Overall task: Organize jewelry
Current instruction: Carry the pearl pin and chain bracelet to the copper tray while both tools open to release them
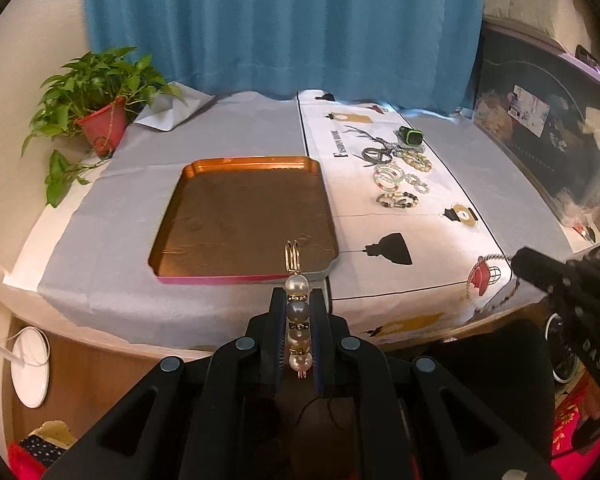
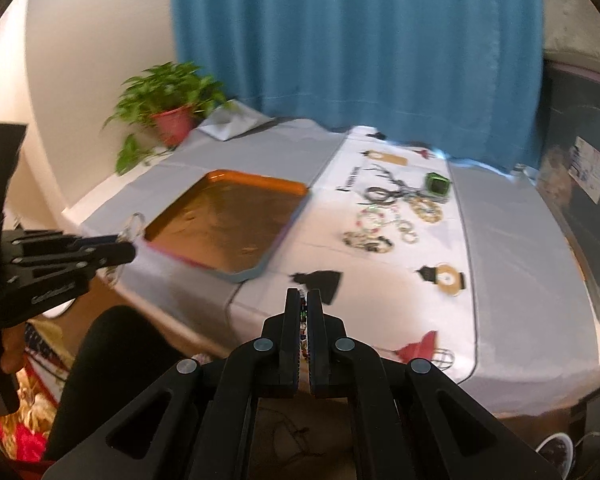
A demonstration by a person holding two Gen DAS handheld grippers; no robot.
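My left gripper (image 1: 298,296) is shut on a string of pearls with gold spacers (image 1: 299,312). Its gold clasp pokes out over the near rim of the copper tray (image 1: 240,216). The tray holds nothing. At the right edge of the left wrist view is my right gripper (image 1: 520,260), shut, with a thin beaded loop (image 1: 486,258) hanging from its tip. In the right wrist view small coloured beads (image 2: 303,320) show between the right gripper's (image 2: 303,294) pressed fingers. The left gripper (image 2: 120,248) with its pearls (image 2: 134,224) is at the left there, beside the tray (image 2: 228,224). Both grippers hover near the table's front edge.
Several bead bracelets (image 1: 396,178) and a green-edged watch (image 1: 410,136) lie on the white printed cloth (image 1: 380,224) right of the tray. A potted plant (image 1: 100,116) stands at the back left. A dark box (image 1: 540,140) stands along the table's right side. A blue curtain hangs behind.
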